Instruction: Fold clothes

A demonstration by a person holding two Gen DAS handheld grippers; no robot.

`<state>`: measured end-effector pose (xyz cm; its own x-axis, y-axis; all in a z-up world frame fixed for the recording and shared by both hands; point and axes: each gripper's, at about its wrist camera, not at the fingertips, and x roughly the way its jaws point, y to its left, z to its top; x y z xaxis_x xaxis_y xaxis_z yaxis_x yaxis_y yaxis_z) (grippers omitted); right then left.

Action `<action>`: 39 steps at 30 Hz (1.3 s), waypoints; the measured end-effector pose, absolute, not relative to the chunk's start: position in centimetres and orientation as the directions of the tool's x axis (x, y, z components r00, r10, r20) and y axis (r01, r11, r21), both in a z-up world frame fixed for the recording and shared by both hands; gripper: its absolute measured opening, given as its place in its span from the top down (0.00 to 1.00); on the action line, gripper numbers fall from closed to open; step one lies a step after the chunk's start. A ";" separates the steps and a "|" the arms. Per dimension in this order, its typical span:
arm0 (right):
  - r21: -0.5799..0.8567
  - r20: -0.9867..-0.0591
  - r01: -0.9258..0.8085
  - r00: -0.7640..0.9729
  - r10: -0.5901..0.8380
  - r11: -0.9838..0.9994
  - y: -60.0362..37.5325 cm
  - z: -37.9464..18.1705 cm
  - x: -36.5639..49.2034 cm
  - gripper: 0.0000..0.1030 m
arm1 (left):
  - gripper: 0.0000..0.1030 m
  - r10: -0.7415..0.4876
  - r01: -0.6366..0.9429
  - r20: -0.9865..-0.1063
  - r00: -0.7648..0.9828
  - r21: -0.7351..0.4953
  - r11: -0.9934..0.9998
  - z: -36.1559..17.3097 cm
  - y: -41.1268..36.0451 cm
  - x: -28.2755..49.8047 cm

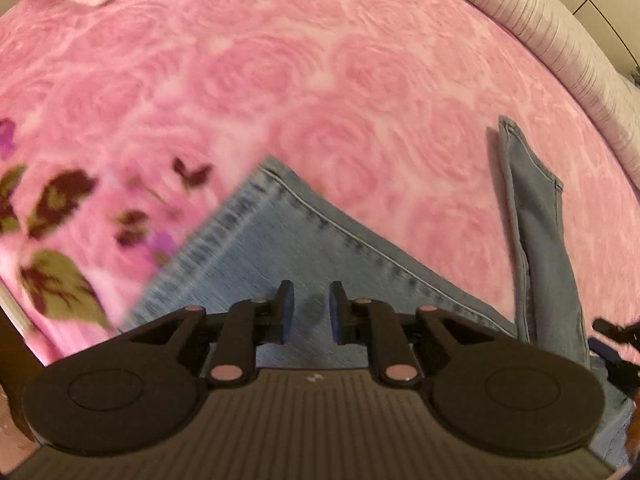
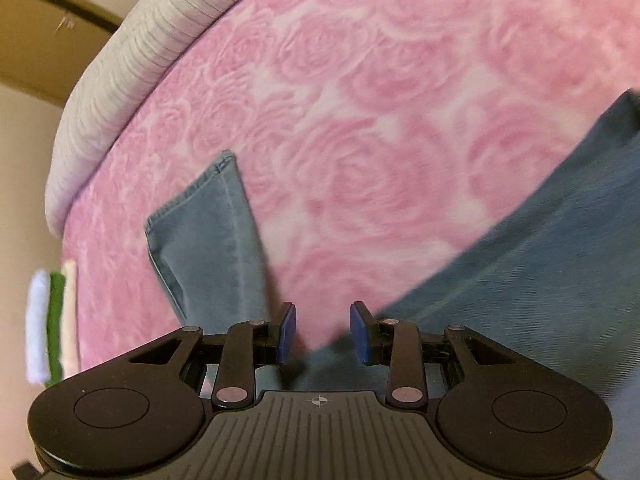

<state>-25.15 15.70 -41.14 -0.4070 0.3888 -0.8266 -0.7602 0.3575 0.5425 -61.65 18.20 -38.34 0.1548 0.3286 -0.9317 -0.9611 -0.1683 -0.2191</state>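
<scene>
Hovering over jeans (image 1: 280,248) | left fingers (image 1: 287,300) narrowly parted, empty | right fingers (image 2: 287,322) wider, empty

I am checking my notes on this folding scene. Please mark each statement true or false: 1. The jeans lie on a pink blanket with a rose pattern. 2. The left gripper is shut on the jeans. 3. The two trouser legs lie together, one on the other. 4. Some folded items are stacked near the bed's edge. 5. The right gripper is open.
1. True: the jeans lie on the pink rose blanket.
2. False: the left gripper is open above the denim, gripping nothing.
3. False: the legs are spread apart, with blanket between them.
4. True: folded items are stacked there.
5. True: the right gripper is open.
</scene>
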 end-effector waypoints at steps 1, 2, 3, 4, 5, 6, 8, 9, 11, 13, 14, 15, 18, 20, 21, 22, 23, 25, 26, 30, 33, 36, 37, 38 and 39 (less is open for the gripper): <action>0.549 -0.824 -0.750 -0.413 0.387 0.368 16.4 -41.6 -25.5 0.67 | 0.87 0.323 -0.960 -0.933 0.160 -0.223 -0.167 -38.2 18.2 -61.8; 0.559 -0.820 -0.738 -0.423 0.386 0.378 17.3 -42.2 -25.9 0.67 | 0.87 0.318 -0.960 -0.933 0.166 -0.227 -0.166 -38.1 18.2 -62.0; 0.571 -0.814 -0.725 -0.437 0.383 0.385 18.1 -42.8 -26.2 0.67 | 0.87 0.310 -0.955 -0.934 0.179 -0.241 -0.173 -38.0 18.1 -62.1; 0.582 -0.808 -0.713 -0.454 0.376 0.391 18.8 -43.6 -26.5 0.67 | 0.87 0.304 -0.950 -0.933 0.192 -0.255 -0.181 -38.0 17.9 -62.2; 0.591 -0.804 -0.699 -0.470 0.364 0.403 19.6 -44.4 -26.8 0.67 | 0.87 0.297 -0.944 -0.932 0.206 -0.269 -0.190 -37.9 17.7 -62.4; 0.597 -0.801 -0.685 -0.483 0.353 0.418 20.2 -45.2 -27.1 0.67 | 0.87 0.294 -0.939 -0.931 0.216 -0.281 -0.200 -37.8 17.4 -62.6; 0.630 -0.776 -0.655 -0.512 0.368 0.417 21.3 -45.7 -27.7 0.73 | 0.87 0.288 -0.927 -0.928 0.236 -0.304 -0.220 -37.6 16.5 -63.0; 0.641 -0.766 -0.660 -0.519 0.380 0.392 21.7 -45.2 -28.1 0.96 | 0.87 0.285 -0.922 -0.929 0.238 -0.308 -0.235 -37.5 16.1 -63.4; 0.644 -0.753 -0.707 -0.518 0.406 0.294 21.9 -43.3 -29.7 0.99 | 0.87 0.280 -0.912 -0.930 0.236 -0.312 -0.268 -37.2 15.3 -64.2; 0.632 -0.729 -0.763 -0.528 0.436 0.133 21.6 -40.3 -32.2 0.99 | 0.87 0.293 -0.897 -0.929 0.225 -0.315 -0.311 -36.4 14.4 -65.6; 0.618 -0.714 -0.786 -0.545 0.439 0.030 21.1 -38.8 -34.0 0.99 | 0.87 0.302 -0.886 -0.927 0.224 -0.322 -0.333 -35.9 13.9 -66.5; 0.595 -0.700 -0.798 -0.573 0.427 -0.095 20.4 -37.1 -36.3 0.99 | 0.87 0.311 -0.875 -0.924 0.222 -0.330 -0.354 -35.5 13.5 -67.4; 0.577 -0.685 -0.722 -0.683 0.256 -0.383 17.6 -34.5 -43.5 0.99 | 0.87 0.336 -0.844 -0.917 0.213 -0.346 -0.410 -34.4 12.2 -69.8; 0.501 -0.751 -0.668 -0.652 0.108 -0.550 14.8 -34.7 -48.5 0.99 | 0.87 0.341 -0.835 -0.918 0.203 -0.344 -0.430 -34.0 11.5 -70.8; 0.455 -0.787 -0.651 -0.613 0.067 -0.607 13.4 -35.2 -50.3 0.98 | 0.87 0.342 -0.834 -0.918 0.202 -0.344 -0.431 -34.0 11.2 -71.1; 0.417 -0.815 -0.640 -0.578 0.047 -0.646 12.2 -35.7 -51.5 0.97 | 0.87 0.342 -0.835 -0.917 0.207 -0.347 -0.427 -34.1 11.0 -71.1; 0.384 -0.835 -0.638 -0.549 0.045 -0.667 11.2 -36.1 -52.0 0.95 | 0.87 0.341 -0.836 -0.916 0.212 -0.350 -0.422 -34.2 10.7 -71.1; 0.371 -0.846 -0.655 -0.531 0.052 -0.658 10.1 -36.7 -51.6 0.91 | 0.87 0.339 -0.837 -0.912 0.231 -0.364 -0.408 -34.5 10.3 -70.9; 0.374 -0.846 -0.676 -0.529 0.064 -0.635 10.1 -36.8 -50.8 0.89 | 0.87 0.337 -0.836 -0.908 0.248 -0.377 -0.400 -34.8 10.2 -70.6; 0.316 -0.855 -0.784 -0.479 0.198 -0.535 10.1 -36.1 -46.5 0.75 | 0.87 0.338 -0.818 -0.889 0.308 -0.429 -0.383 -35.9 9.9 -69.0; 0.255 -0.851 -0.870 -0.409 0.329 -0.422 9.6 -35.3 -42.0 0.74 | 0.87 0.366 -0.810 -0.866 0.340 -0.467 -0.355 -36.4 10.1 -67.5; 0.176 -0.836 -0.940 -0.300 0.459 -0.293 9.1 -34.9 -37.2 0.74 | 0.87 0.402 -0.813 -0.847 0.346 -0.485 -0.322 -36.6 10.4 -66.0; 0.144 -0.824 -0.958 -0.254 0.507 -0.247 9.0 -34.9 -35.3 0.74 | 0.87 0.417 -0.814 -0.839 0.349 -0.492 -0.309 -36.7 10.5 -65.4; 0.110 -0.807 -0.973 -0.207 0.553 -0.203 8.9 -34.9 -33.7 0.74 | 0.87 0.431 -0.814 -0.831 0.352 -0.499 -0.297 -36.8 10.5 -64.8; 0.074 -0.782 -0.984 -0.159 0.603 -0.163 8.9 -34.9 -32.0 0.74 | 0.87 0.456 -0.820 -0.819 0.348 -0.501 -0.275 -36.8 10.4 -64.2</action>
<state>-31.98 8.86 -34.93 -0.1588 0.6032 -0.7816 -0.9838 -0.1634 0.0738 -64.18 10.38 -36.78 0.3476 0.4558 -0.8194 -0.8204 -0.2752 -0.5012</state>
